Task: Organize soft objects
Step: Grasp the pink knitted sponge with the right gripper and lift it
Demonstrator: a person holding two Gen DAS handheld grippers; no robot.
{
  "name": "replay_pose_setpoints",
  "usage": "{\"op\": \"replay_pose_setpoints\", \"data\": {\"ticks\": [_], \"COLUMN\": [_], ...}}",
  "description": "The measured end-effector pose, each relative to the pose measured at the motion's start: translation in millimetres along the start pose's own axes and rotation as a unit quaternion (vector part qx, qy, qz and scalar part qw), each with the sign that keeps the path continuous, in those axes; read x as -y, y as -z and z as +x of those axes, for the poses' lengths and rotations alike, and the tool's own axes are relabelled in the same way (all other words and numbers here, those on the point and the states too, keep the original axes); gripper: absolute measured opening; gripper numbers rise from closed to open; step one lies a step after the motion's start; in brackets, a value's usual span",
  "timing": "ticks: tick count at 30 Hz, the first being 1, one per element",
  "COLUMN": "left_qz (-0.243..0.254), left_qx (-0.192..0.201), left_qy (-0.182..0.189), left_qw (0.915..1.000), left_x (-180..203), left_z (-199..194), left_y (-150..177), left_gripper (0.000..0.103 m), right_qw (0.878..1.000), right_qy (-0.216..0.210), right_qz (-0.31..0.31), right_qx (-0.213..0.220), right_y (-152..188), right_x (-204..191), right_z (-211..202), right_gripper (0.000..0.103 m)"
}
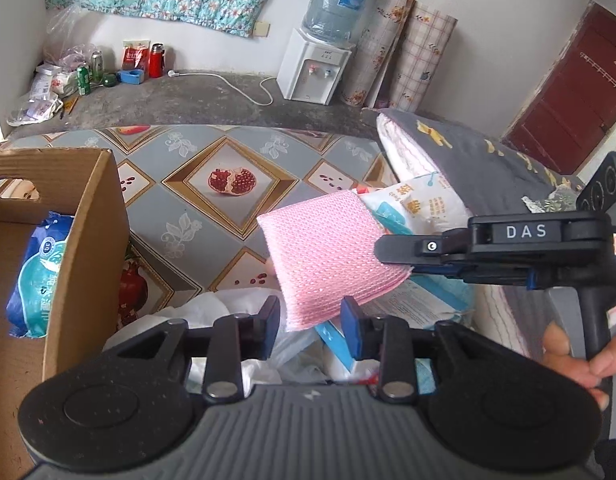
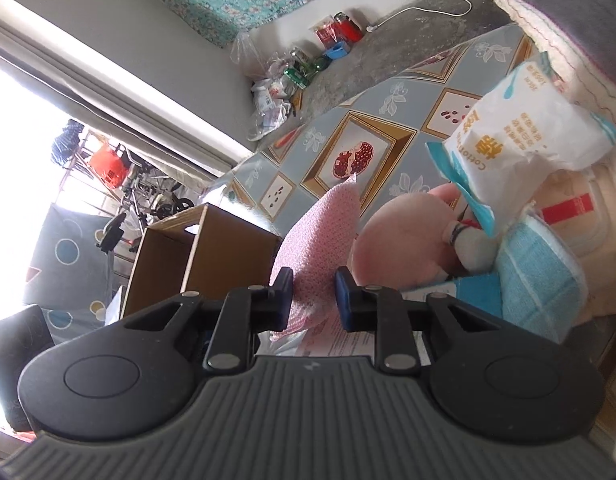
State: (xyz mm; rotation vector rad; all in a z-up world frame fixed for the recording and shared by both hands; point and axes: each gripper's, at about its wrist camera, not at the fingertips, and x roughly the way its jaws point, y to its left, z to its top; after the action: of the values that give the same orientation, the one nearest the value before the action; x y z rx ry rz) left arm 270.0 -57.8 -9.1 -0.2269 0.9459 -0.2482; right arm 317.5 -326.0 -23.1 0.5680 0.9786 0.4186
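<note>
Now pink cloth hangs slanted between both tongs.

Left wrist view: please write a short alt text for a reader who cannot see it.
Both tools hold a folded pink cloth above a patterned table: the left tool grips its lower edge and the right tool its right side. An open cardboard box at the left holds a blue packet.

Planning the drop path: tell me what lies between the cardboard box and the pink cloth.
Only bare patterned tablecloth, seen in the left wrist view, separates the cardboard box from the pink cloth.
</note>
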Motion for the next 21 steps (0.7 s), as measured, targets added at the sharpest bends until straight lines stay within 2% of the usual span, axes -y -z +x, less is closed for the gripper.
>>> {"op": "replay_pose_setpoints", "data": {"ticks": [5, 10, 16, 21], "left_qz": [0.008, 0.008, -0.024, -0.022], "left_qx": [0.0, -0.02, -0.018, -0.009], "left_qy": [0.024, 0.041, 0.044, 0.043], "left_qw": [0.9997, 0.9989, 0.9986, 0.9988], "left_x": [7.1, 18.9, 21.3, 24.7], "left_z": [-18.1, -7.1, 11.5, 9.9], "left_y": [9.8, 14.7, 4.6, -3.7], "left_gripper": [0.039, 0.046, 0.049, 0.049], "right_qw": [1.0, 0.999, 0.998, 0.998], "right_qy": [-0.02, -0.021, -0.023, -0.021], "right_qz": [0.02, 0.038, 0.049, 0.053], "right_qx": [0.0, -0.009, -0.012, -0.009], "right_y": [25.6, 50.6, 57.6, 56.3], "right_x": [10.2, 32.7, 46.1, 54.1], "right_z": [-31.7, -47.7, -53.8, -59.3], "right_gripper": [0.021, 0.02, 0.02, 0.02]}}
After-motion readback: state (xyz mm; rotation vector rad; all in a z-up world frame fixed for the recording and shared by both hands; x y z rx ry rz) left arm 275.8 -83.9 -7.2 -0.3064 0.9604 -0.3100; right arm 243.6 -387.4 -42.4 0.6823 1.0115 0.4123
